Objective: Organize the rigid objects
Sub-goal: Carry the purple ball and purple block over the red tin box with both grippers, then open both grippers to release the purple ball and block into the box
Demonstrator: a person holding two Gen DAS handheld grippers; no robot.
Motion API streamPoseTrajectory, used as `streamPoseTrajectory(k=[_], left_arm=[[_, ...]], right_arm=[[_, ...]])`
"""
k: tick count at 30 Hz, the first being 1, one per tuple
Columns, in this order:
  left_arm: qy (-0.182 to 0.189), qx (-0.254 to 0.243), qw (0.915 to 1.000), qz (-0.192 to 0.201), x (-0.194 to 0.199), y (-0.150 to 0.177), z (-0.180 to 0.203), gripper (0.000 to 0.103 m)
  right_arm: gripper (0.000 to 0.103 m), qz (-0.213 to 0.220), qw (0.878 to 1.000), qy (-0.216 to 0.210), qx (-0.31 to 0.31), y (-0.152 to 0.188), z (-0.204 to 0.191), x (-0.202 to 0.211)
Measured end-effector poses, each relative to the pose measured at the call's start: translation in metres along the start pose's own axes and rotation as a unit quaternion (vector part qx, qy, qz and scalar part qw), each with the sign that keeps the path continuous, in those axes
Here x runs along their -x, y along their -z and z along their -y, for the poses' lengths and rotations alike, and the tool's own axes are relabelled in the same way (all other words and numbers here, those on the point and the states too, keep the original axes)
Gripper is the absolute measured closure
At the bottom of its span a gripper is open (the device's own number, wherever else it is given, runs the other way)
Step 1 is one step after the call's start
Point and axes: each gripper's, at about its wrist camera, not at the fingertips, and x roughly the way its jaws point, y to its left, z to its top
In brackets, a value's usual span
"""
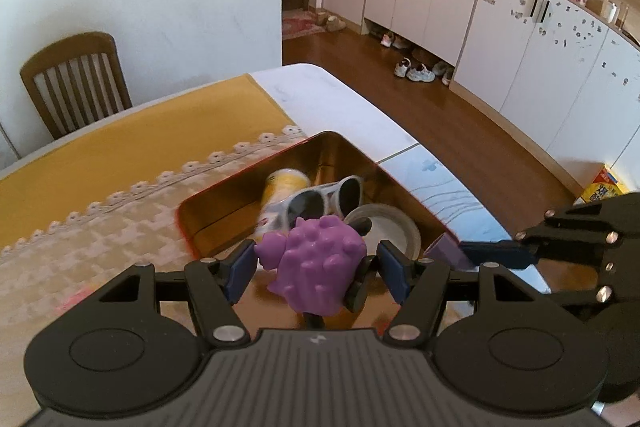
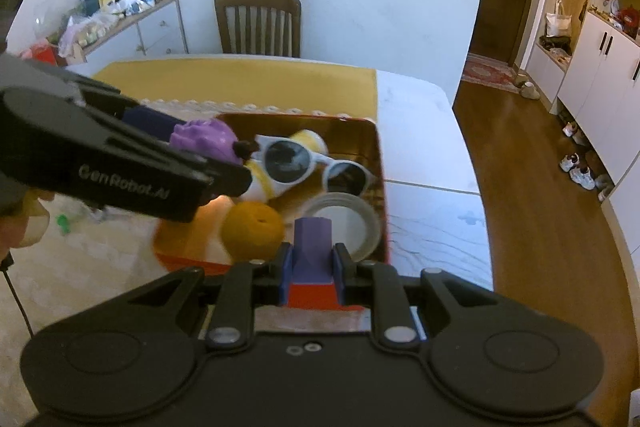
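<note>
A red tin (image 1: 224, 205) with a gold inside stands on the table. In it lie white sunglasses (image 1: 326, 197), a yellow and white bottle (image 1: 280, 189), a white tape roll (image 1: 394, 231) and an orange ball (image 2: 252, 227). My left gripper (image 1: 318, 263) is shut on a purple spiky toy (image 1: 316, 259) and holds it over the tin's near end. From the right, my right gripper (image 2: 312, 259) hovers at the near rim of the tin (image 2: 296, 115), shut on a purple block (image 2: 312, 247). The left gripper (image 2: 236, 163) carries the toy (image 2: 204, 139) above the sunglasses (image 2: 304, 163).
The tin rests on a lace mat (image 1: 100, 239) over a yellow cloth (image 1: 140, 143). The table's right edge (image 1: 400, 135) drops to a wooden floor. A chair (image 2: 258, 23) stands at the far side, and a cluttered side shelf (image 2: 120, 15) is at the back left. A hand (image 2: 24, 223) shows at the left.
</note>
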Motion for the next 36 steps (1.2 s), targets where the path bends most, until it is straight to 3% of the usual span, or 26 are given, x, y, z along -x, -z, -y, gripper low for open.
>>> streamPoseTrajectory(k=[16, 36], left_arm=[[-0.029, -0.01, 0.9988, -0.037, -0.068, -0.026, 0.016, 0.037], [-0.053, -0.029, 0.9972, -0.045, -0.09, -0.032, 0.017, 0.037]], right_arm=[[0.084, -0.019, 0.999, -0.012, 0.042, -0.01, 0.011, -0.047], [0.082, -0.031, 0.998, 0.002, 0.057, -0.004, 0.008, -0.064]])
